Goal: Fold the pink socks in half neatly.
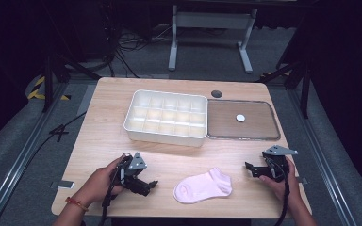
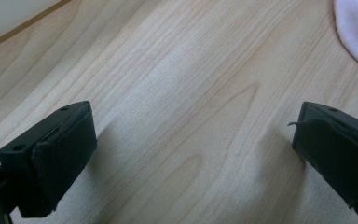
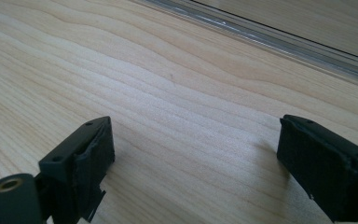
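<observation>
- Left tool (image 1: 147, 184): jaws spread wide, nothing between them but bare table (image 1: 103, 136); low over the wood, held in the left hand (image 1: 99, 181).
- Right tool (image 1: 250, 168): jaws likewise wide apart and empty, held in the right hand (image 1: 278, 181).
- Sock (image 1: 202, 186): pink, lying flat and loose between the two tools, just beside the left tool's tips, a little farther from the right one; untouched by either.
- In the left gripper view, an edge of the sock (image 2: 356, 32) ahead and to the upper right of the jaws, outside the gap.
- Tray (image 1: 166, 133): white, divided into many small cells, well ahead of the left tool; every cell looks empty.
- Lid (image 1: 243, 136): clear, flat on the table beside the tray, ahead of the right tool; small white disc (image 1: 240, 117) on it. In the right gripper view, the lid's rim (image 3: 261, 39) beyond the jaws.
- Progress, as a judgement: at the very start. Lid already off and laid aside; sock not yet gripped, folded or stowed.
- Left to do, most likely: grip the sock with one or both tools, gather it, carry it forward to a cell of the tray.
- Writing: no brand, label or text readable anywhere.
</observation>
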Demonstrator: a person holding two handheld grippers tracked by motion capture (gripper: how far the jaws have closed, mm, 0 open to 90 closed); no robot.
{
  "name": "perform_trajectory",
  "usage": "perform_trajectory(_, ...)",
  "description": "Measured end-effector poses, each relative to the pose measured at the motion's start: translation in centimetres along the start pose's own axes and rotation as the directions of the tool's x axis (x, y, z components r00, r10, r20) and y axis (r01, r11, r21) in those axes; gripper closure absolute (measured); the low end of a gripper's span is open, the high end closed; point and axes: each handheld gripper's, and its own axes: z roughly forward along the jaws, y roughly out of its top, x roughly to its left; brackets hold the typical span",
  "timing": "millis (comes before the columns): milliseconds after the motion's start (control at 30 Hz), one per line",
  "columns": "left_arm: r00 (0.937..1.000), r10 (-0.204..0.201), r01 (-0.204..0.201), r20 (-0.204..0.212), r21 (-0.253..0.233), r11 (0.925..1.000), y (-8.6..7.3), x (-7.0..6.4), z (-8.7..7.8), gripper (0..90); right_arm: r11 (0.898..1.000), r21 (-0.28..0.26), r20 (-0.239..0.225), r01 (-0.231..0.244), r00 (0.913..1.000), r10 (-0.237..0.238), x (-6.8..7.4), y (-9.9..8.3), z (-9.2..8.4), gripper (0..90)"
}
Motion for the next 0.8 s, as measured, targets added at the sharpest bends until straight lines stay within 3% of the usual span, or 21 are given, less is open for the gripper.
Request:
perform_trajectory(333,0.9996,0.023,-0.023,0.014,0.003,0.9997,0.14,0.37,0.09,0.0,1.000,-0.001,0.002,-0.009,1.0000,0.009,0.08,-0.04,-0.07,11.7)
perform_trajectory(533,0.9997,0.014,-0.013,0.022,-0.006,0.9999,0.02,0.24,0.11,0.0,1.000,-0.012,-0.015,0.003,0.9999,-0.003,0.09,-0.26,-0.37,17.3)
perform_trajectory(633,0.9990,0.035,-0.035,0.029,-0.001,0.9994,0.10,0.43,0.08,0.0,1.000,-0.021,-0.028,0.012,0.9995,-0.012,0.06,-0.28,-0.41,21.4)
perform_trajectory(800,0.9988,0.038,-0.038,0.032,0.000,0.9993,0.14,0.44,0.10,0.0,0.999,-0.039,-0.048,0.025,0.9985,-0.027,0.09,-0.39,-0.64,25.1)
